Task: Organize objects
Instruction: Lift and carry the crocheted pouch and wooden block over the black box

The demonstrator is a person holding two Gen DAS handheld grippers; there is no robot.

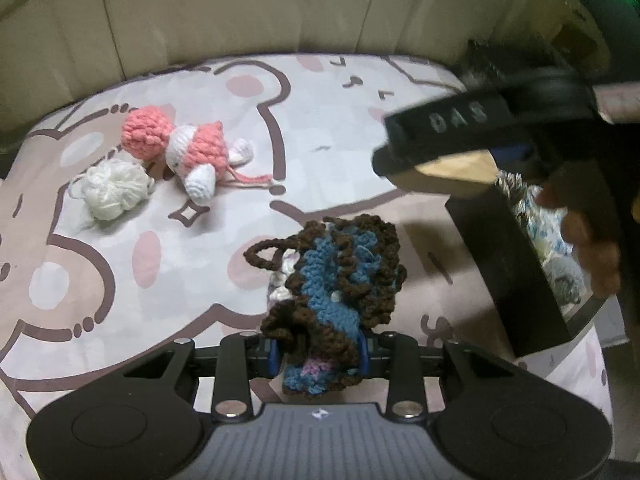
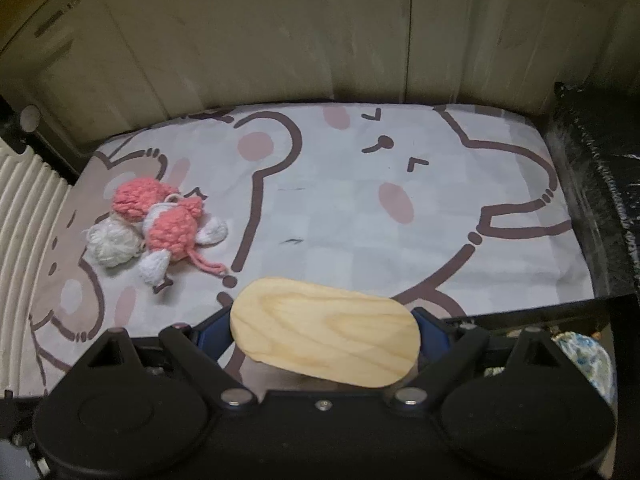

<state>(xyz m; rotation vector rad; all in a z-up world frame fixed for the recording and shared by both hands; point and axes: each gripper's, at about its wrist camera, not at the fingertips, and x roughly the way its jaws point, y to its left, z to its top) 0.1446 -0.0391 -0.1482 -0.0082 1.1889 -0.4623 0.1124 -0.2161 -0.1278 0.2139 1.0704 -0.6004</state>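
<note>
Both views are dimly lit, with a yellowish tint. The light is cast from above, so soft shadows are seen under the crocheted pouch (image 1: 336, 292) and the white yarn ball (image 1: 110, 190). Strong fisheye bending is seen at the edges, where the corners turn black. The right hand-held gripper (image 1: 440, 140) is blurred in the left view.

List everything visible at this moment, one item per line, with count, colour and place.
crochet piece: 1, brown and blue, held in left gripper
wooden lid: 1, pale wood, held in right gripper
knitted toy: 1, pink and white, lying on the sheet, far left
yarn ball: 1, white, touching the toy
black box: 1, black, right side, yarn items inside
bed sheet: 1, white with cartoon animals, under everything
left gripper: 1, black, shut
right gripper: 1, black, shut
</note>
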